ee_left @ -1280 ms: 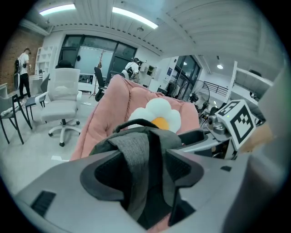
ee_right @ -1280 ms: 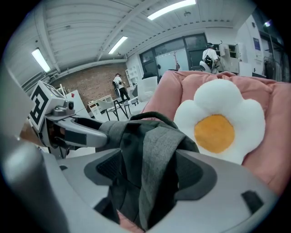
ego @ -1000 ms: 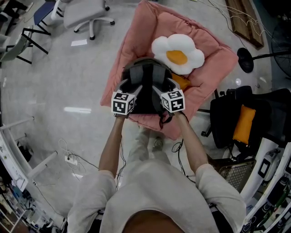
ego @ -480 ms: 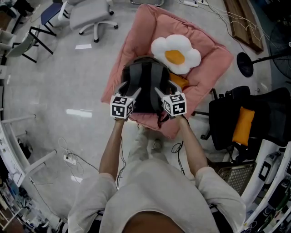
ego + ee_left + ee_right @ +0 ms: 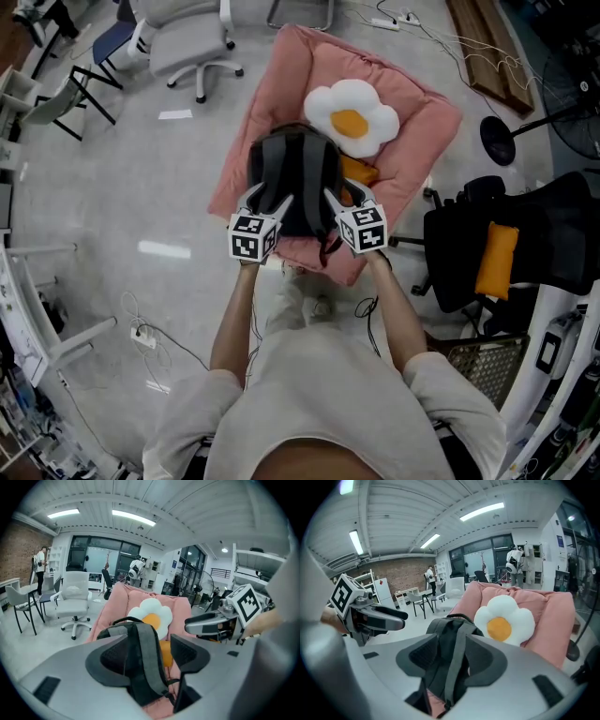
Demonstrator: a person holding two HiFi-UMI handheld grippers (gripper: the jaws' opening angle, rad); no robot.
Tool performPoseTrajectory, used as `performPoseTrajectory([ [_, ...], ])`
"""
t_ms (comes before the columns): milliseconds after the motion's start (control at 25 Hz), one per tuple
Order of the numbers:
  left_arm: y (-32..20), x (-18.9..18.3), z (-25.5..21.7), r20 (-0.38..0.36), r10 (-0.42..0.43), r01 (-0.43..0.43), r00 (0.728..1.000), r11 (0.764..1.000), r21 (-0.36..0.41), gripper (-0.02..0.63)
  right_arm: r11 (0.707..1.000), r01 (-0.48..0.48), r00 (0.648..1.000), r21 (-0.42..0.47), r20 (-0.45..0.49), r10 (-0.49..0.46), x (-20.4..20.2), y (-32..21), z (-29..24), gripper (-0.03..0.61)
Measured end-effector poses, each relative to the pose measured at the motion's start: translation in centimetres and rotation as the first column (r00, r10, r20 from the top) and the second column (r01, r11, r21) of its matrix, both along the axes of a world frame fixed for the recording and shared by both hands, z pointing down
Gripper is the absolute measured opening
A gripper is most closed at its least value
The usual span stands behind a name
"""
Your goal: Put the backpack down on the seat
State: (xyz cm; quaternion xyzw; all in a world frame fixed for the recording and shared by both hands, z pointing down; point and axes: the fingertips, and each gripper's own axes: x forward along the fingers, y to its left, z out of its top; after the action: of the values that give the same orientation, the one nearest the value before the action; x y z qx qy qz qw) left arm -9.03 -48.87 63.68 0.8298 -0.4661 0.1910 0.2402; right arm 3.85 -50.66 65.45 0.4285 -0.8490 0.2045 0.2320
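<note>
The backpack (image 5: 298, 178) stands upright on the seat (image 5: 281, 84), a wide pink padded chair; it sits at the seat's front edge, nearest the person, with its strap side turned toward the person and its top handle pointing toward the seat back. A white egg-shaped cushion (image 5: 352, 117) leans against the seat back just behind the backpack; an orange cushion (image 5: 360, 172) lies beside the backpack toward the seat's right edge, partly hidden by it.

The left gripper (image 5: 150, 656) is held at the backpack's left side; its jaws stand apart with the left shoulder strap (image 5: 143, 641) running between them; the strap lies close to one pad, and a clear gap shows at the other, so nothing is clamped.

The right gripper (image 5: 452, 660) is held at the backpack's right side; its jaws are closing, about half apart, with the right shoulder strap (image 5: 457, 644) between them; the strap runs just beside one pad, and the pads do not yet press on it.

Both grippers sit level with each other at the seat's front edge, well apart from the cushions.

A white office chair (image 5: 183, 37) stands on the floor (image 5: 112, 187) beyond the seat's left edge; a black chair (image 5: 506, 244) stands to the right of the seat.
</note>
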Motion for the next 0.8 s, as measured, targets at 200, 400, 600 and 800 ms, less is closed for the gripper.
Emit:
performPoseTrajectory([
  [200, 2.2, 0.8, -2.1, -0.015, 0.001, 0.0, 1.0, 1.0, 0.028, 0.279, 0.999, -0.003, 1.0, 0.032, 0.004, 0.003, 0.7, 2.2, -2.2, 0.161],
  [400, 4.6, 1.6, -4.0, -0.015, 0.014, -0.014, 1.0, 0.999, 0.053, 0.278, 0.998, -0.01, 1.0, 0.067, 0.02, 0.009, 1.2, 4.1, -4.6, 0.136],
  [600, 6.9, 1.7, -5.9, -0.016, 0.006, -0.004, 1.0, 0.996, 0.085, 0.238, 0.994, -0.003, 1.0, 0.108, 0.013, 0.002, 1.8, 6.3, -6.6, 0.114],
  [800, 9.3, 1.8, -7.6, -0.011, 0.001, 0.001, 1.0, 0.994, 0.113, 0.193, 0.988, 0.018, 1.0, 0.152, -0.006, -0.018, 2.4, 9.1, -8.5, 0.09],
])
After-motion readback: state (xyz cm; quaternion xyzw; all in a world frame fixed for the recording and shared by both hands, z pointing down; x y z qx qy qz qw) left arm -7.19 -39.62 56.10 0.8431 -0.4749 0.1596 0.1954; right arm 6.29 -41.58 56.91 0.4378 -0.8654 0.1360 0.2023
